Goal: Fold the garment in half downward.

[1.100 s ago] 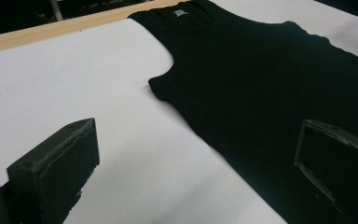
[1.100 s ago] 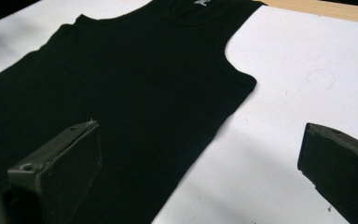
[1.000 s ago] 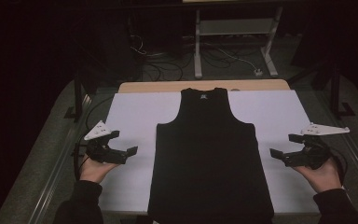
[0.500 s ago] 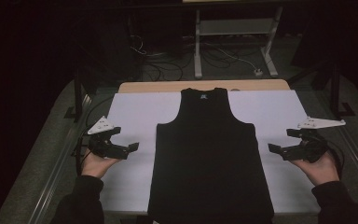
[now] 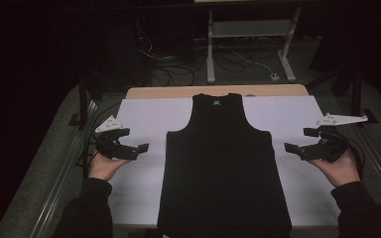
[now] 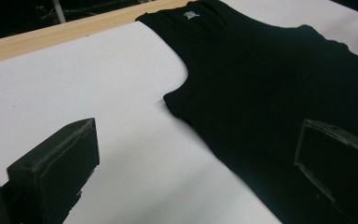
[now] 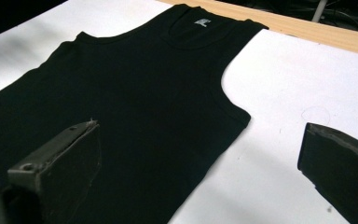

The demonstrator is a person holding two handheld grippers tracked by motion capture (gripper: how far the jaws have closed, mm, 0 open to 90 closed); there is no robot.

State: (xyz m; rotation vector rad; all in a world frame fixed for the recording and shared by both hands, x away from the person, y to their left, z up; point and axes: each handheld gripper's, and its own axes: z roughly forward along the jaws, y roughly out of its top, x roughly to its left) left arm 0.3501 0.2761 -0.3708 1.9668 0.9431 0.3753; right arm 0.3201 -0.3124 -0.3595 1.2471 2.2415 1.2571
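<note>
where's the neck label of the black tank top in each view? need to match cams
High view: the neck label sits top centre, at the far end of the black tank top.
Left gripper view: neck label at the top edge, just right of centre.
Right gripper view: neck label near the top, just right of centre.
Shared landmark: the wooden table edge just beyond the collar.

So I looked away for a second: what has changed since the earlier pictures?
Both grippers have closed in a little on the black tank top: the left gripper rightward, the right gripper leftward. Neither has taken hold; jaws open. The tank top lies flat as before on the white sheet.
</note>
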